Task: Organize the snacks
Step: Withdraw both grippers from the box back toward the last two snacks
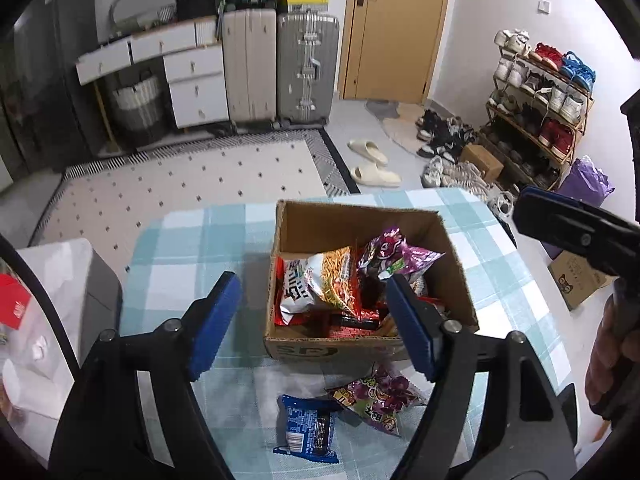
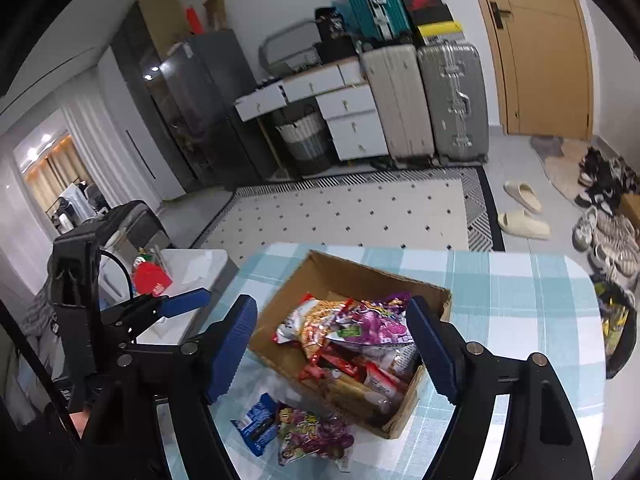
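An open cardboard box [image 1: 352, 220] stands on the checked tablecloth [image 1: 192, 240] and holds several snack packets, among them a purple one [image 1: 390, 248] and a noodle one [image 1: 334, 276]. A blue packet [image 1: 308, 428] and a purple candy packet [image 1: 376, 396] lie on the cloth in front of the box. My left gripper [image 1: 314, 324] is open and empty, above the box's near edge. My right gripper [image 2: 332, 348] is open and empty above the box [image 2: 320, 276]; both loose packets [image 2: 256, 424] [image 2: 316, 436] lie below it. The right gripper also shows in the left wrist view [image 1: 560, 220].
A white side table [image 2: 188, 268] with a red item stands left of the table. Beyond are a patterned rug [image 1: 192, 184], suitcases [image 1: 304, 68], white drawers [image 1: 192, 76], slippers [image 1: 368, 160], a shoe rack [image 1: 536, 108] and a door [image 1: 396, 28].
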